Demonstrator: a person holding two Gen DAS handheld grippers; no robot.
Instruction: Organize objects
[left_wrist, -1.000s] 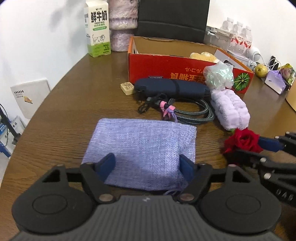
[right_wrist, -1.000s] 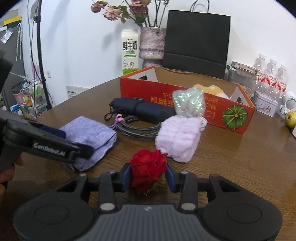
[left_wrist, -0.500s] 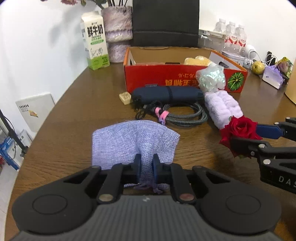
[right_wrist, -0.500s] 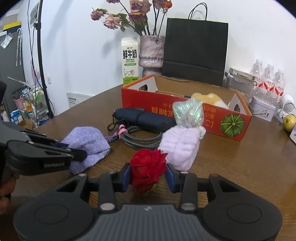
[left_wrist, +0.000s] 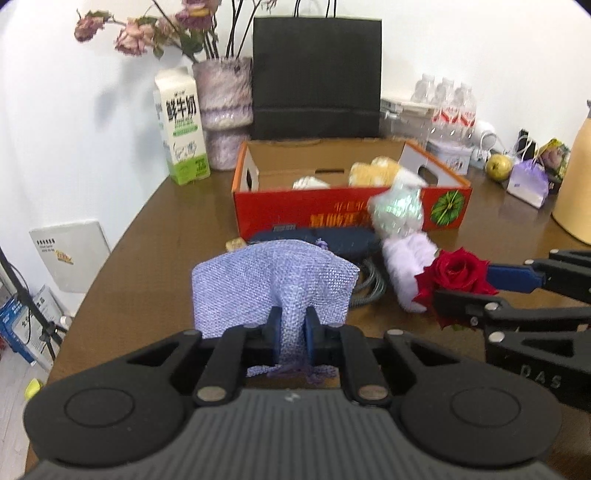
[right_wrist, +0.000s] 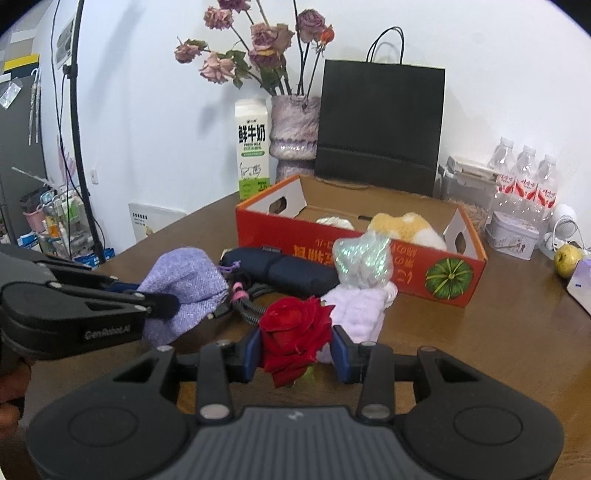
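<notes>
My left gripper (left_wrist: 291, 334) is shut on the near edge of a lilac woven pouch (left_wrist: 273, 284), which hangs bunched above the brown table (left_wrist: 155, 258). The same pouch (right_wrist: 184, 284) shows at the left in the right wrist view, pinched by the left gripper (right_wrist: 162, 304). My right gripper (right_wrist: 297, 350) is shut on a red rose (right_wrist: 295, 332), held off the table. The rose (left_wrist: 456, 277) also appears at the right of the left wrist view. Behind both stands an open red cardboard box (left_wrist: 332, 210) with plush items inside.
On the table lie a navy pouch (right_wrist: 291, 267), a coiled braided cable (right_wrist: 251, 299), a fluffy lilac cloth (right_wrist: 358, 310) and an iridescent wrapped bundle (right_wrist: 364, 260). A milk carton (left_wrist: 181, 125), a vase (left_wrist: 223, 110), a black paper bag (left_wrist: 317, 74) and several water bottles (right_wrist: 524, 177) stand behind.
The left gripper shut on the lilac pouch and lifted it off the table, bunching it. The right gripper rose a little with the rose still held.
</notes>
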